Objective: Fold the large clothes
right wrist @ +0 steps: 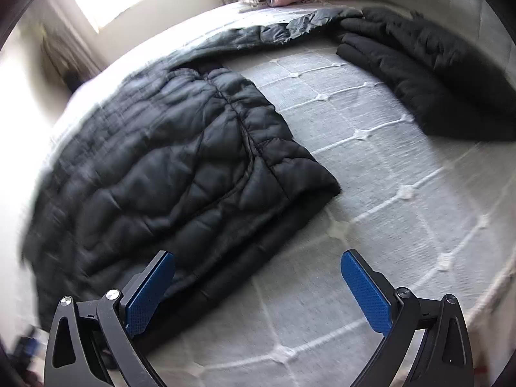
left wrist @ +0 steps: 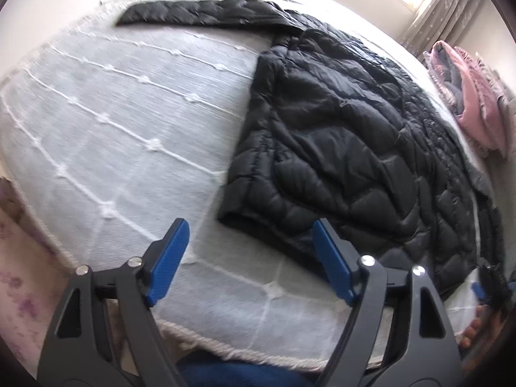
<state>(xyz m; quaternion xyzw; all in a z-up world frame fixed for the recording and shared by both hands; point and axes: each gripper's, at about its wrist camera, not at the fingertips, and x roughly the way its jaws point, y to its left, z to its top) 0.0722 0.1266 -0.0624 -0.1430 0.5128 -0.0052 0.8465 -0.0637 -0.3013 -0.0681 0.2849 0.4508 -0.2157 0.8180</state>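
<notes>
Spread across a bed point(left wrist: 122, 122) covered in a pale grey quilted bedspread with white stitched lines and small tufts lies a large black puffer jacket point(left wrist: 354, 135), flat and partly folded, with one sleeve point(left wrist: 200, 11) stretched out along the far edge of the bed in the left wrist view. In the right wrist view the same jacket point(right wrist: 167, 174) fills the left half of the bed, its near hem close to the bed's front edge. A second dark garment point(right wrist: 429, 77), bundled and folded over itself, sits apart from the jacket on the far right of the bed, with bare bedspread between the two. Beyond the bed, a stack of pink and grey folded blankets point(left wrist: 474, 96) rests near a bright window with a curtain point(left wrist: 441, 9). The left gripper point(left wrist: 251, 251) hangs over the near edge of the bed with its blue-padded jaws apart and nothing between them; its right finger overlaps the jacket's near corner in the picture, though whether it touches cannot be told. The right gripper point(right wrist: 258, 287) is spread wide and empty, its left finger over the jacket's hem and its right finger over bare bedspread. Both views are slightly blurred.
</notes>
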